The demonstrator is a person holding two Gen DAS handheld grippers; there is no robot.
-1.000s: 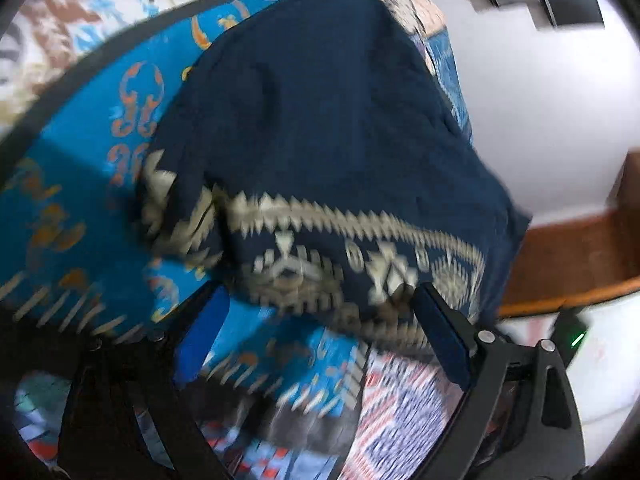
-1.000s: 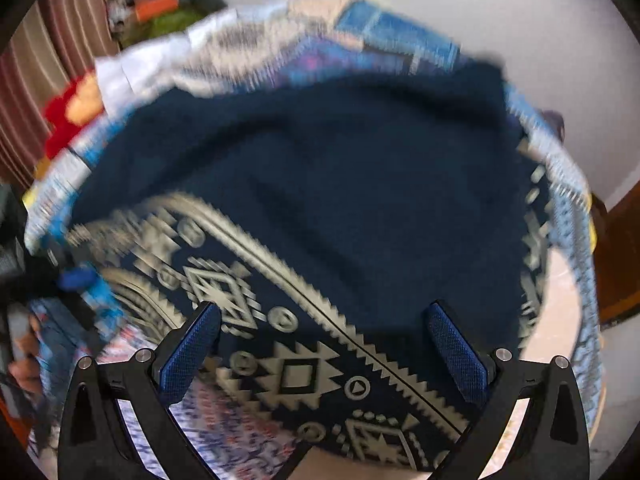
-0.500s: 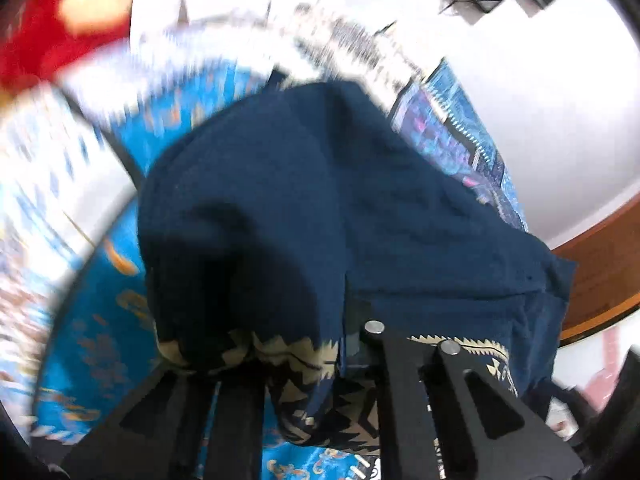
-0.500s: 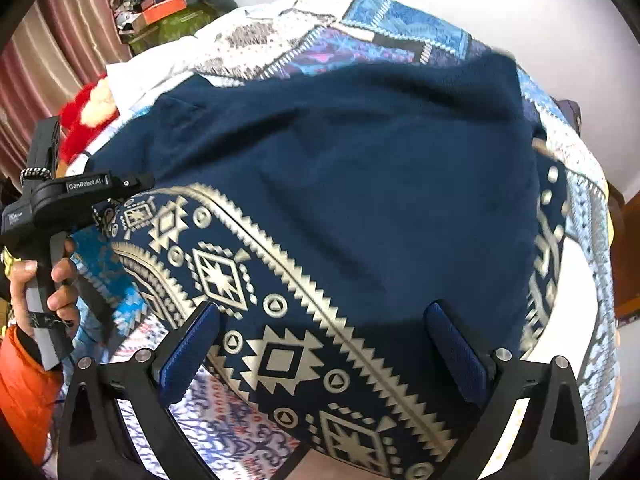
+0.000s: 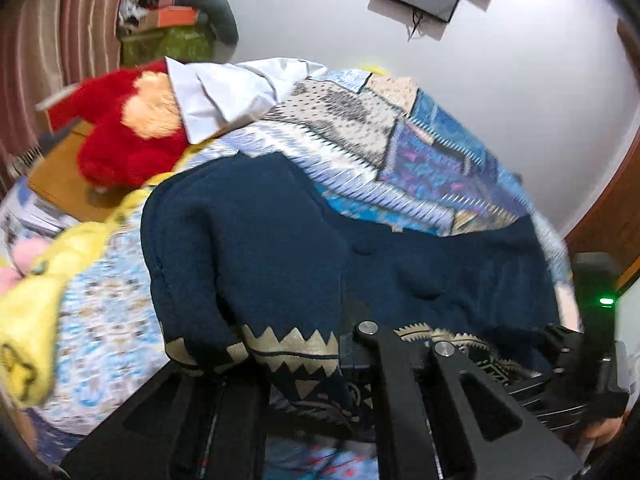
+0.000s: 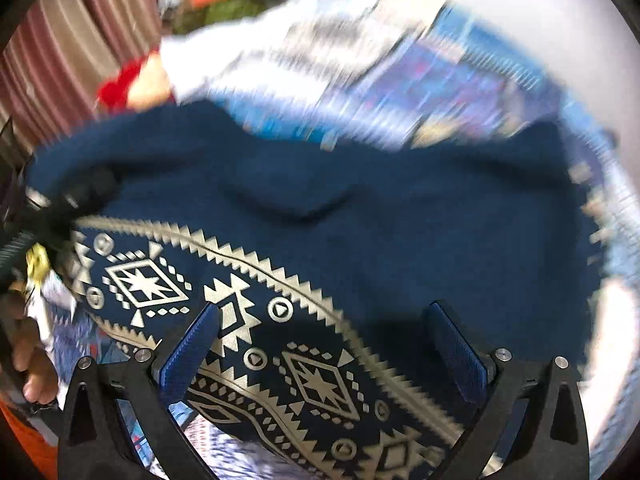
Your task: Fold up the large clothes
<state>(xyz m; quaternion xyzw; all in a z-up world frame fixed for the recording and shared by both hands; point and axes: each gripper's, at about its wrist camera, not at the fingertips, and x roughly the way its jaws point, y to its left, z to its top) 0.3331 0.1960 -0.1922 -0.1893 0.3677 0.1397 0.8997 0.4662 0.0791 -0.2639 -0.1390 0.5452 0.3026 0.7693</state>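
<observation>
The left gripper (image 5: 320, 364) is clamped on the patterned hem of the dark blue garment (image 5: 400, 264), which bunches in a raised fold just in front of it. The rest of the garment lies spread over the patterned bedspread (image 5: 420, 160), ahead of both grippers. The right gripper (image 6: 324, 356) has its jaws apart, with the gold-patterned border of the garment lying under and between its blue pads (image 6: 188, 356); they do not press on the cloth.

The step in hand seems to be to bring the near edge over for a fold. To do it well, the right gripper should take the hem at the same line as the left one, so both corners rise together. Then both hands should travel level and lay the edge flat, without dragging the bedspread underneath.
</observation>
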